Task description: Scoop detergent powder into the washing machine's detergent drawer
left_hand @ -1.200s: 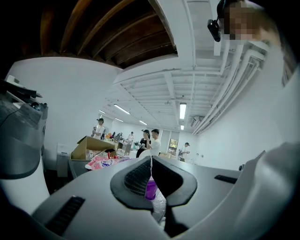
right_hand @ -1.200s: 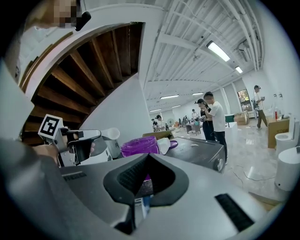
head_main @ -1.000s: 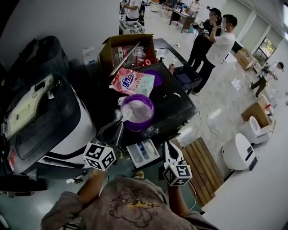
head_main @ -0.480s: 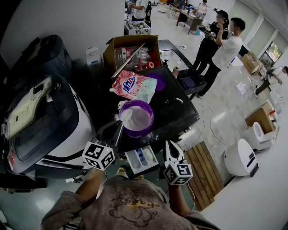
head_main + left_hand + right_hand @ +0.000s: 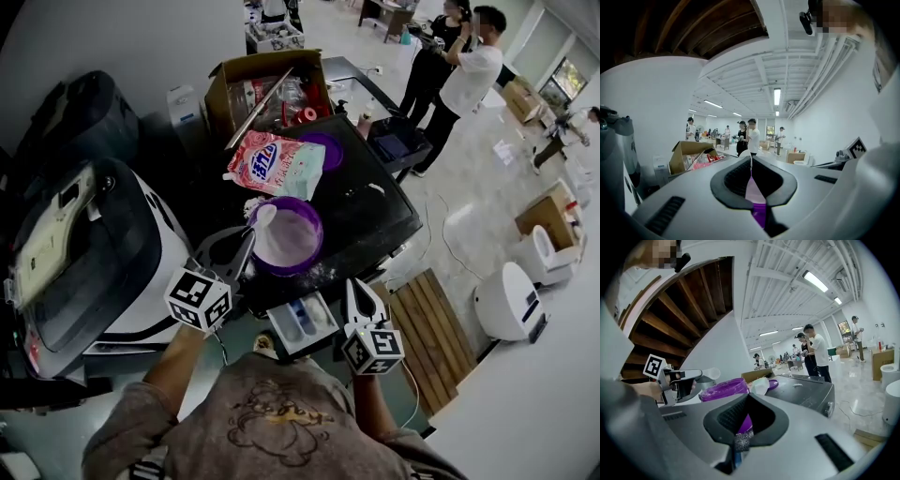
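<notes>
A purple bowl [image 5: 291, 239] of white detergent powder stands on the black washer top [image 5: 370, 211]. My left gripper [image 5: 248, 246] is shut on the handle of a white scoop [image 5: 265, 219], whose cup sits at the bowl's left rim. In the right gripper view the scoop [image 5: 704, 374] hangs just left of the bowl [image 5: 725, 387]. The open detergent drawer [image 5: 302, 323] juts out below the bowl. My right gripper [image 5: 357, 286] is shut and empty, just right of the drawer. In the left gripper view the jaws [image 5: 751, 161] are pressed on a thin pale handle.
A pink detergent bag [image 5: 278, 164] and a purple lid [image 5: 324, 150] lie behind the bowl, with an open cardboard box [image 5: 267, 89] beyond. A white machine [image 5: 94, 253] stands at the left. A wooden pallet [image 5: 431, 342] lies on the floor at the right. People stand far back.
The scoop has moved slightly farther along the bowl's left rim in my left gripper. The right gripper has stayed beside the drawer. The head view has shifted a little.
</notes>
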Tool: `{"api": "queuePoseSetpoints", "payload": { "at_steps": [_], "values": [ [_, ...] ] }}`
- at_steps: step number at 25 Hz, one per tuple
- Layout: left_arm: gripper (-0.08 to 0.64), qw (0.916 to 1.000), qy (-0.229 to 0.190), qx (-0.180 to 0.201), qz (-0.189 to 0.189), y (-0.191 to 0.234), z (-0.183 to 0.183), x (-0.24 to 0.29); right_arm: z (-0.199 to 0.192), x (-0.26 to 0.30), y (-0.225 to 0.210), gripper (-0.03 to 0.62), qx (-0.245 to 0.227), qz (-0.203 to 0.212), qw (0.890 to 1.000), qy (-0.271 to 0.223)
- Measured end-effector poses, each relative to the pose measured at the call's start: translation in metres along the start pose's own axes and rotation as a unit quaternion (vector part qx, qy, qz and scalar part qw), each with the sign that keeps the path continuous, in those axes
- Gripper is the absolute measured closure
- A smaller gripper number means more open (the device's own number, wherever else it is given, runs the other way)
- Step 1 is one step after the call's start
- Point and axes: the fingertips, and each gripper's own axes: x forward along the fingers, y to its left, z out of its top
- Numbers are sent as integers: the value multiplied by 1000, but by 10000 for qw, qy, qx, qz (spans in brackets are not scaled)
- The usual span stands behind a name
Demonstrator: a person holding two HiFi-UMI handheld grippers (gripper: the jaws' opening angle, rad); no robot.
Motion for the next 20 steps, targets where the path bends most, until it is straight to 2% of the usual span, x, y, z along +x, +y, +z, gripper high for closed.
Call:
{"api": "queuePoseSetpoints", "payload": {
  "at_steps": [7,12,16,20],
  "values": [
    [537,9973,496,328,-425,9,-8,16,-1,2,1,591,0,-65,10000,-34],
    [537,9918,830,688,-683,8,-12,23,0,1,3,591,-46,-40,10000,-41],
    [537,9826,1106,1185,-906,5,-14,27,-2,0,5,591,-103,-6,9999,-12],
    [537,9668,1459,1740,-1172,2,-18,33,-1,0,8,591,-60,-1,10000,-33]
  ]
}}
